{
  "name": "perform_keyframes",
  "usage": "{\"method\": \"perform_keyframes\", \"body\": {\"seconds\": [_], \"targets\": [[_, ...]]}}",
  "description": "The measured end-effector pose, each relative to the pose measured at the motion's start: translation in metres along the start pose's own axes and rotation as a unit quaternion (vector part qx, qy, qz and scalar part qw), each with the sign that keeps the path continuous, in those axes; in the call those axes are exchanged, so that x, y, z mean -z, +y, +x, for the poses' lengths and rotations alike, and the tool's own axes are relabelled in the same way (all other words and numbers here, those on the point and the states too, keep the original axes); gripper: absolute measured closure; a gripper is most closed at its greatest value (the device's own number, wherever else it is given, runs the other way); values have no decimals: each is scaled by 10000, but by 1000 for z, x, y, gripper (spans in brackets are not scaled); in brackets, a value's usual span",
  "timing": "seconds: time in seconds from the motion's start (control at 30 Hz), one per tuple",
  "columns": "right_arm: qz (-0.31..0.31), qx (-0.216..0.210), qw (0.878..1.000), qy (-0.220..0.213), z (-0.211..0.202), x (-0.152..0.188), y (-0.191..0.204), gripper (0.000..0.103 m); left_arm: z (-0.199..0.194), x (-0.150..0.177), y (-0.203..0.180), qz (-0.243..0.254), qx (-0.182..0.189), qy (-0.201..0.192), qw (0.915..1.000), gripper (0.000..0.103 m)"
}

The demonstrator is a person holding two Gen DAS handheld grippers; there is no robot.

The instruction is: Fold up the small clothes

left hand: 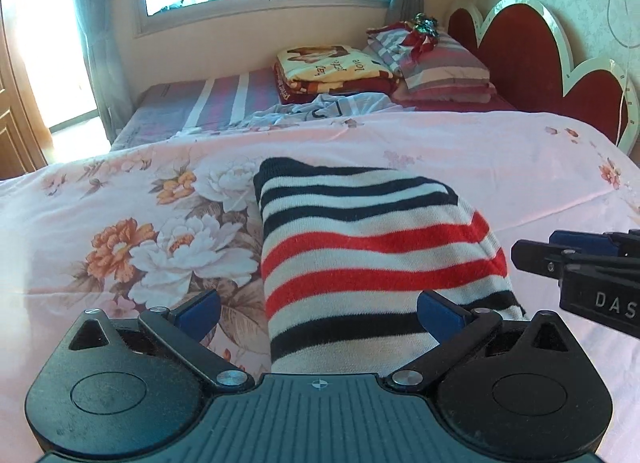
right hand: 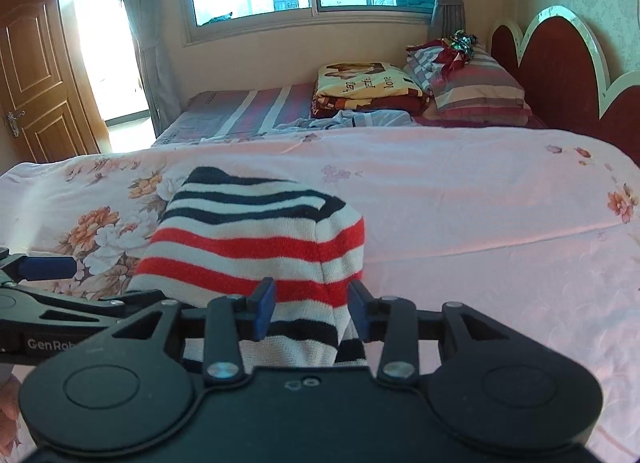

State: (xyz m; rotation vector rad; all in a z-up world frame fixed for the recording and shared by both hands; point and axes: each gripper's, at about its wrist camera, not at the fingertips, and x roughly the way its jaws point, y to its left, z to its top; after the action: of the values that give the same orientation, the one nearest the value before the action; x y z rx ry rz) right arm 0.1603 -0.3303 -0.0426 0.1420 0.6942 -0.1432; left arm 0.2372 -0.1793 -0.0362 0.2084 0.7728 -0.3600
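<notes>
A small striped knit garment (left hand: 360, 247), white with navy and red bands, lies folded on the pink floral bedsheet (left hand: 120, 223). My left gripper (left hand: 320, 313) is wide open, its blue pads either side of the garment's near end. My right gripper (right hand: 312, 309) is partly open, its pads straddling the garment's (right hand: 256, 239) near right corner without pinching it. The right gripper also shows at the right edge of the left wrist view (left hand: 560, 259); the left gripper shows at the left edge of the right wrist view (right hand: 48, 267).
At the far side of the bed lie a crumpled light blue garment (left hand: 332, 109), a folded yellow and maroon blanket (left hand: 332, 67) and striped pillows (left hand: 436, 63). A red headboard (left hand: 532, 59) stands at the right. A window and a door (right hand: 32, 79) are behind.
</notes>
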Motion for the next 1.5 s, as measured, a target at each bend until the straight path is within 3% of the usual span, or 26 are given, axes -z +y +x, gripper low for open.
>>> {"method": "perform_keyframes", "body": {"seconds": [0.13, 0.33, 0.47, 0.63, 0.73, 0.9, 1.03, 1.3, 1.5], "targets": [[40, -105, 9997, -213, -3, -36, -10, 59, 7, -27, -4, 143, -269, -78, 9995, 0], [19, -252, 9991, -336, 47, -62, -14, 55, 52, -45, -9, 241, -768, 106, 9967, 0], [-19, -347, 9991, -239, 80, -56, -12, 64, 85, -45, 2, -333, -683, 417, 9962, 0], [-243, -339, 9990, -128, 110, -51, -8, 64, 122, -36, 5, -532, -536, 692, 9947, 0], [-323, -383, 9981, 352, 139, -40, -9, 63, 135, -33, 13, -938, -336, 780, 9920, 0], [-372, -451, 9980, 242, 143, -34, -10, 61, 149, -34, 26, -1358, -122, 951, 9861, 0], [-480, -407, 9980, -48, 139, -40, -8, 61, 153, -37, 23, -1266, -220, 901, 9876, 0], [-580, -400, 9974, 113, 155, -36, -11, 55, 162, -36, 30, -1434, -97, 957, 9850, 0], [-256, -499, 9984, 98, 133, -37, -16, 56, 145, -33, 26, -1202, -198, 843, 9890, 0]]}}
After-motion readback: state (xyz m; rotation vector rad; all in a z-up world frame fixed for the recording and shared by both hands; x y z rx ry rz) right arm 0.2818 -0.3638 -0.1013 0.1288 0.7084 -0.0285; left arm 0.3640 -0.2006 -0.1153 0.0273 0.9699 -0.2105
